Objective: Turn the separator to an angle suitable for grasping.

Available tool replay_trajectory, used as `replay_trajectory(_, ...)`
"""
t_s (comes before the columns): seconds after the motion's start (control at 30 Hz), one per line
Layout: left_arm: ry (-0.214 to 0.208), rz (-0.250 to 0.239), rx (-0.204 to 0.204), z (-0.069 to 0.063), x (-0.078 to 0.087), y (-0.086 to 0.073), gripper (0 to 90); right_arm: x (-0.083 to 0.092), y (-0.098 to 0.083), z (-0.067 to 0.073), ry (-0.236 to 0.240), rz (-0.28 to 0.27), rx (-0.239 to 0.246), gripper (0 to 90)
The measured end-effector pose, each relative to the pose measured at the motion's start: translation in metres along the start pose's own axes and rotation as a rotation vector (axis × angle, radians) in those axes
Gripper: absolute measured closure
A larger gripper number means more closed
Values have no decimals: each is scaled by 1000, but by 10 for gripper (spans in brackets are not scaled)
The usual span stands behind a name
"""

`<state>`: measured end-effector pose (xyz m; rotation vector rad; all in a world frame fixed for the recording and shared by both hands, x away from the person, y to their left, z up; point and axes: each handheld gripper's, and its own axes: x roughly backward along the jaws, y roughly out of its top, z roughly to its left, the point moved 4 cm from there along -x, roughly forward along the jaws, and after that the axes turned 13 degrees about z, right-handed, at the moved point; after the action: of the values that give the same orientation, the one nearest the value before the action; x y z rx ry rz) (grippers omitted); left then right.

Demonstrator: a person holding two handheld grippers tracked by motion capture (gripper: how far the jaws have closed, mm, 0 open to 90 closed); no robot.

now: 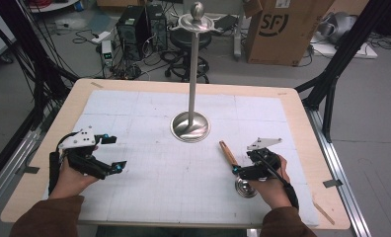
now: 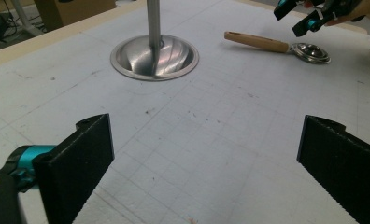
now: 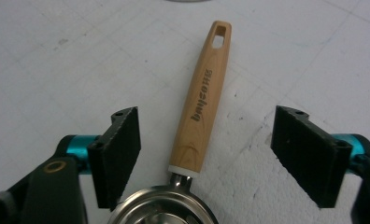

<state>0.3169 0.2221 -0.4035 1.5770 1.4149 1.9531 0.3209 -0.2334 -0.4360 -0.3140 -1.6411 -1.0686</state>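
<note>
The right gripper (image 3: 205,149) is straddling the ladle (image 3: 202,107) handle, fingers wide, perhaps not touching. The ladle is lying at five o'clock from the stand (image 1: 190,126). Closing off-centre risks skidding it. The left gripper (image 2: 206,163) is gaping, idle.

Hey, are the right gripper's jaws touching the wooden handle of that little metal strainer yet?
Apart. In the right gripper view, the right gripper straddles the wooden handle, with white table surface visible between the handle and each pad.
</note>
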Motion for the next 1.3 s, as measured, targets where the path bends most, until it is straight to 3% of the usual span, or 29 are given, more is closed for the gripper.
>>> replay_trajectory(0.17,-2,3,-3,0,0,0,44,-7,-2,0,2,31,-5,261)
replay_trajectory(0.3,0,3,-1,0,-1,0,44,-13,-3,4,17,88,12,329)
replay_trajectory(0.63,-3,6,-1,0,-2,0,44,-18,-2,6,-8,135,19,418)
replay_trajectory(0.87,-7,11,-2,0,-4,-1,44,-25,-1,8,-24,201,23,516)
replay_trajectory(1.13,-6,13,-4,-1,-4,-1,44,-25,0,12,-3,209,84,649)
replay_trajectory(1.3,-5,11,-4,0,-3,0,44,-25,0,13,4,214,102,661)
